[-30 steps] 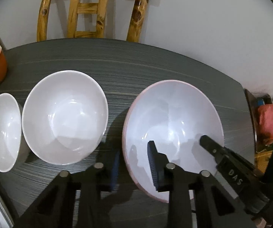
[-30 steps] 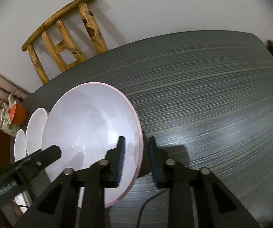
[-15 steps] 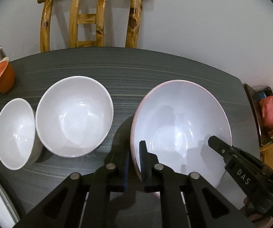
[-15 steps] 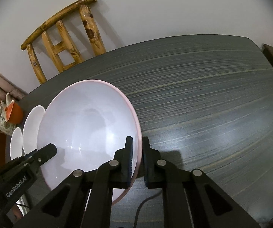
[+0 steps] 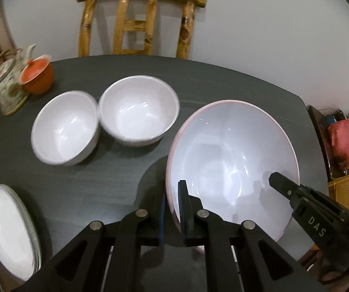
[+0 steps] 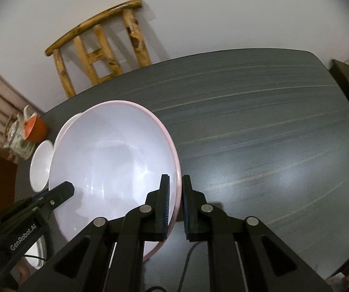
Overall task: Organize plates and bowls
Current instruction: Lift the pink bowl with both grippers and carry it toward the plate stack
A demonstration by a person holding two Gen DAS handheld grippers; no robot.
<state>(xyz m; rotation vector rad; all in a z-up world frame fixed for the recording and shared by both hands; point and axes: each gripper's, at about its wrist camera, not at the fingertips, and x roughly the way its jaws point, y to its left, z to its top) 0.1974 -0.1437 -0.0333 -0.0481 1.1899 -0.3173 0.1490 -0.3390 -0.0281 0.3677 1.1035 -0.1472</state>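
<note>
The dark grey wood-grain tabletop [image 5: 116,185] carries everything. The large pink-rimmed white bowl [image 5: 232,160] sits at 3 o'clock in the left wrist view, pinched on both sides: left tongs [image 5: 173,209] closed on its rim at 6 o'clock, right tongs [image 6: 175,202] closed on its opposite rim. Two smaller white bowls [image 5: 138,109] touch at 11 o'clock. A stack of white patterned plates [image 5: 6,228] lies at 8 o'clock.

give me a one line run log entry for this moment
left tongs: shut on big pink-rimmed bowl | right tongs: shut on opposite rim | two white bowls: on table
</note>
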